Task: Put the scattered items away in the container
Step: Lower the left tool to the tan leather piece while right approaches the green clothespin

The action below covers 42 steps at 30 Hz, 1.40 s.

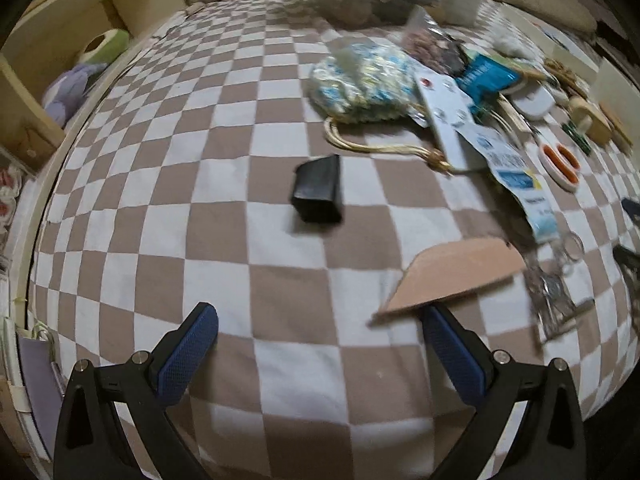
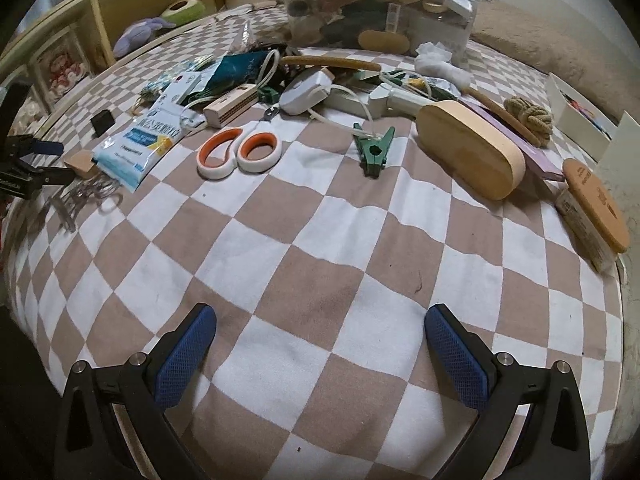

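Observation:
Scattered items lie on a brown-and-white checked bedspread [image 2: 320,216]. A clear container [image 2: 376,4], partly filled, stands at the far side. My left gripper [image 1: 320,332] is open and empty; a flat tan piece [image 1: 452,276] lies just beyond its right finger and a small black box [image 1: 318,194] lies ahead. My right gripper [image 2: 320,332] is open and empty over bare cloth. Ahead of it lie orange-handled scissors [image 2: 240,152], a green clip [image 2: 374,150], a wooden brush [image 2: 468,148] and a blue-white packet [image 2: 140,144]. The left gripper [image 2: 44,160] shows at the right wrist view's left edge.
A crocheted pouch with gold cord [image 1: 360,84], metal rings [image 1: 560,264], a harmonica [image 2: 230,110], a white mouse-like device [image 2: 304,92], a rope knot [image 2: 532,118] and a round cork-lidded jar [image 2: 592,208] also lie about. A wooden shelf [image 1: 60,40] stands left of the bed.

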Tool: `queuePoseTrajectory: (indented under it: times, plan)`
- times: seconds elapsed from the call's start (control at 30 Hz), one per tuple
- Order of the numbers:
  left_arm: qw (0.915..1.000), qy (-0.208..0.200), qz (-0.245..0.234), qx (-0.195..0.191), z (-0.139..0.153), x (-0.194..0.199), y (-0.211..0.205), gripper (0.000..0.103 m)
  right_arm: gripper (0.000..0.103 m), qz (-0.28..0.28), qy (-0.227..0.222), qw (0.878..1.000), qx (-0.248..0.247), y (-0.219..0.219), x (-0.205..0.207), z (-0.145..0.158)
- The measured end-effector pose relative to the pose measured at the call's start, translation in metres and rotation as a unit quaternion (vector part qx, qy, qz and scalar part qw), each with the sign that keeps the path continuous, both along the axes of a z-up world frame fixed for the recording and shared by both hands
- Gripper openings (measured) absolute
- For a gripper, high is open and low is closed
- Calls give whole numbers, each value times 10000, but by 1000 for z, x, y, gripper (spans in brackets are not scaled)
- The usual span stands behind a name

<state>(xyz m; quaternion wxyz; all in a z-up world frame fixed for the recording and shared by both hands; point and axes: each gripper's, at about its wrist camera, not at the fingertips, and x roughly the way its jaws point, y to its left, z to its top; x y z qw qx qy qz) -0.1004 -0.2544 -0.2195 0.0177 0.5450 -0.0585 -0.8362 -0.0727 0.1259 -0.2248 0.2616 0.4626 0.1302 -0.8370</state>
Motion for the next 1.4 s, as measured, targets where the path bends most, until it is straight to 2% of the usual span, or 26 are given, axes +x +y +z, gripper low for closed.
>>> queuePoseTrajectory:
  times: [0.07, 0.17, 0.37, 0.5, 0.6, 0.8, 0.87, 0.97, 1.17, 1.4]
  plan:
    - [9998, 60, 118, 126, -1, -3, -6, 103, 103, -111, 69, 9999, 8, -5, -9, -2]
    - [9997, 157, 169, 115, -1, -1, 1, 103, 103, -186, 148, 9997, 53, -8, -11, -3]
    - [9988, 179, -319, 332, -3, 15, 36, 103, 103, -186, 145, 9997, 16, -6, -13, -4]
    - [9966, 129, -501, 635, -2, 16, 50, 103, 103, -178, 159, 9997, 8, -5, -12, -4]
    - [9962, 120, -602, 626, -3, 11, 62, 103, 103, -172, 166, 9997, -18, -4, -12, -4]
    - [9953, 215, -394, 856, -5, -3, 68, 103, 103, -165, 148, 9997, -63, -2, -13, -4]
    - [9955, 311, -335, 835, -7, -5, 69, 103, 103, -165, 120, 9998, -64, -3, -15, -3]
    - [9959, 539, -433, 590, -11, 0, 74, 103, 103, -171, 30, 9998, -98, -5, -23, -2]
    - [9932, 878, -318, 689, -13, 7, 70, 103, 103, -298, -146, 9991, -260, -10, -52, -1]
    - [9908, 1093, -283, 741, -14, 9, 68, 103, 103, -366, -202, 9987, -295, -21, -73, 1]
